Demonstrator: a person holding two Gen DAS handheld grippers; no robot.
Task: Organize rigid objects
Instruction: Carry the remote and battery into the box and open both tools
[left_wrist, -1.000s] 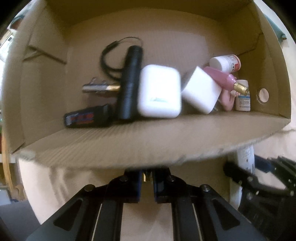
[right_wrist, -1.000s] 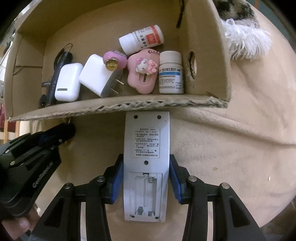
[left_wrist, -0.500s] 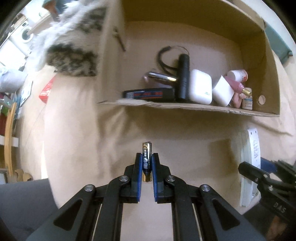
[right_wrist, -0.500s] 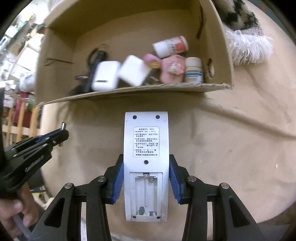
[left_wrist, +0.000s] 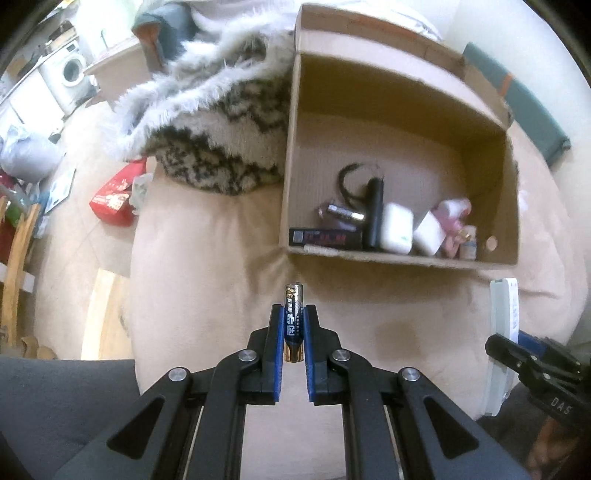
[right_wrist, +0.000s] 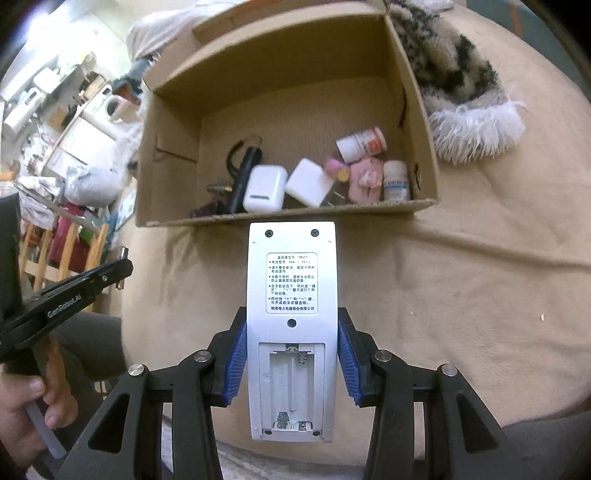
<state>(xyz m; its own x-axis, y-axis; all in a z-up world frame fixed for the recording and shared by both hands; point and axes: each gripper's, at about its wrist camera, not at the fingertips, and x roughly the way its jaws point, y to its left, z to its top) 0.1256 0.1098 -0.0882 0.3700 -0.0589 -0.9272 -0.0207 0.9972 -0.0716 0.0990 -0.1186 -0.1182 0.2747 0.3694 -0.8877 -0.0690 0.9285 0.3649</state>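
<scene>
**Battery and remote held clear of the box**

Short of the cardboard box (left_wrist: 399, 254), seen from the left wrist, the left gripper (left_wrist: 293, 325) is clenched on a battery (left_wrist: 294, 321), which stands lengthwise between the blue pads with its tip poking out toward the box. Gripping it by the middle leaves both ends free, which would suit seating it in a slot. Inside the box, against its near wall, lie a dark flat pack (left_wrist: 325, 237), a black flashlight (left_wrist: 373, 214), a white earbud case (left_wrist: 397, 229) and a white charger (left_wrist: 428, 238). At the right of the box's near corner, the remote (left_wrist: 502, 332) shows edge-on, in the other tool.

Below the box's near wall, in the right wrist view, the right gripper (right_wrist: 291, 350) grasps the remote (right_wrist: 291, 295) by its long edges, back side up. Its battery compartment (right_wrist: 292, 384) is uncovered and empty, spring visible, so the hold looks chosen to present that bay. Left of the remote, well apart, the left gripper (right_wrist: 122, 264) hangs over the beige bedding (right_wrist: 480, 295), its tip carrying the battery end-on. Two pill bottles (right_wrist: 396, 181) and a pink toy (right_wrist: 364, 181) sit in the box's right corner. My guess is the battery goes into the remote before either is put away.
</scene>
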